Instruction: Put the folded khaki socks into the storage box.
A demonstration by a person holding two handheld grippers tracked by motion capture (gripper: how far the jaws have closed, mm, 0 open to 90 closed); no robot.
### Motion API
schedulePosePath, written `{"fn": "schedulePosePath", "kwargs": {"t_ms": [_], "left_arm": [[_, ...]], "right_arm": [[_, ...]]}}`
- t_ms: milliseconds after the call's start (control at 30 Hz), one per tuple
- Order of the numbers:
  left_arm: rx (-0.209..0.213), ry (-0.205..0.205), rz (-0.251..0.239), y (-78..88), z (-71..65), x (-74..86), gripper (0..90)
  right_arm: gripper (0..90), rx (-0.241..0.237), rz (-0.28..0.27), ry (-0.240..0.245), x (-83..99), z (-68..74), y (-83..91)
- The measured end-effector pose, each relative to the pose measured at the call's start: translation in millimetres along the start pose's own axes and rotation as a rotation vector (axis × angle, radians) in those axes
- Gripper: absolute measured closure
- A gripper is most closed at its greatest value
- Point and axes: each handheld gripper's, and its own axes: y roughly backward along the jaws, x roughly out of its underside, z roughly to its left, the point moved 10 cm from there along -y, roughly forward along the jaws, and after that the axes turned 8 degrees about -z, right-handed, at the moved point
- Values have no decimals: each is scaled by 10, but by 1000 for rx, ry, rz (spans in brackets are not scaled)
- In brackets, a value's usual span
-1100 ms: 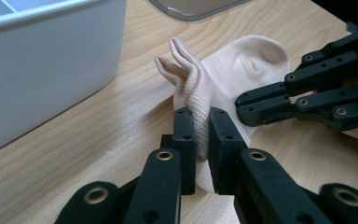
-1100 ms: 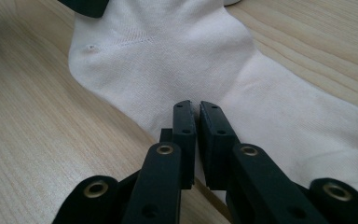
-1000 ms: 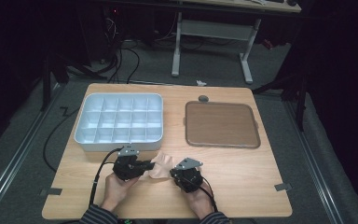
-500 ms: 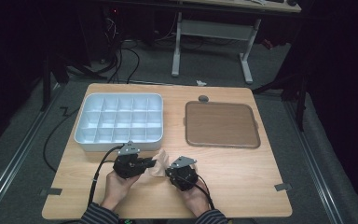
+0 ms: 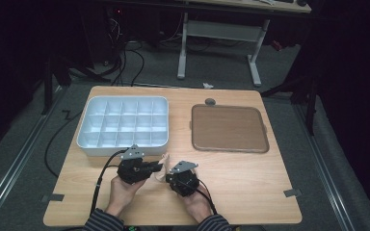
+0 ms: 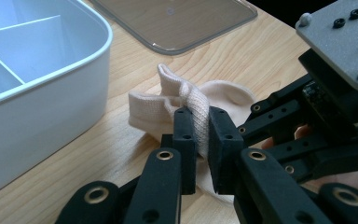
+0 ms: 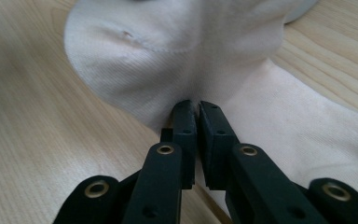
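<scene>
A cream sock [image 5: 162, 166] lies on the wooden table near its front edge, between the two hand-held grippers. My left gripper [image 5: 156, 167] is shut on the sock's ribbed cuff [image 6: 196, 105], which stands pinched up between the jaws [image 6: 200, 116]. My right gripper [image 5: 171, 174] is shut on a fold of the sock's smooth fabric [image 7: 168, 60], its jaw tips [image 7: 196, 106] pressed together on the cloth. The right gripper's body [image 6: 335, 93] sits close by in the left gripper view.
A white compartment box [image 5: 123, 125] stands just behind the left gripper, its wall [image 6: 51, 79] close to the sock. A brown flat tray [image 5: 229, 127] lies at the right, with a small dark round thing [image 5: 210, 101] behind it. Bare wood extends to the front right.
The right gripper has shifted slightly left, closer to the left gripper, so the sock between them is more bunched. Both grippers stay shut on the sock.
</scene>
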Motion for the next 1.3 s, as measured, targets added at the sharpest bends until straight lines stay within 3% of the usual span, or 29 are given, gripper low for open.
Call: {"fn": "schedulePosePath", "kwargs": {"t_ms": [200, 333, 433, 567, 667, 867, 1000, 1133, 1300], "left_arm": [[1, -2, 9, -17, -18, 19, 835], [-15, -31, 48, -43, -23, 75, 838], [-26, -28, 53, -33, -5, 83, 839], [-39, -18, 57, -3, 34, 95, 840], [-42, -13, 60, 12, 52, 110, 840], [-47, -7, 60, 16, 65, 119, 839], [-48, -6, 60, 5, 62, 120, 840], [-48, -8, 60, -7, 49, 112, 839], [-48, -16, 61, -13, 29, 94, 839]], "right_arm": [[855, -36, 2, -16, -19, 58, -34], [840, -44, 1, -30, -22, 55, -34], [739, -26, -3, -32, -32, 58, -13], [717, 7, -33, -30, -74, 15, 110], [711, 37, -67, -40, -105, -68, 244], [700, 161, -86, -44, -33, -364, 509], [695, 213, -94, -80, 33, -557, 648], [684, 228, -79, -109, 119, -651, 665], [685, 208, -59, -140, 199, -664, 599]]}}
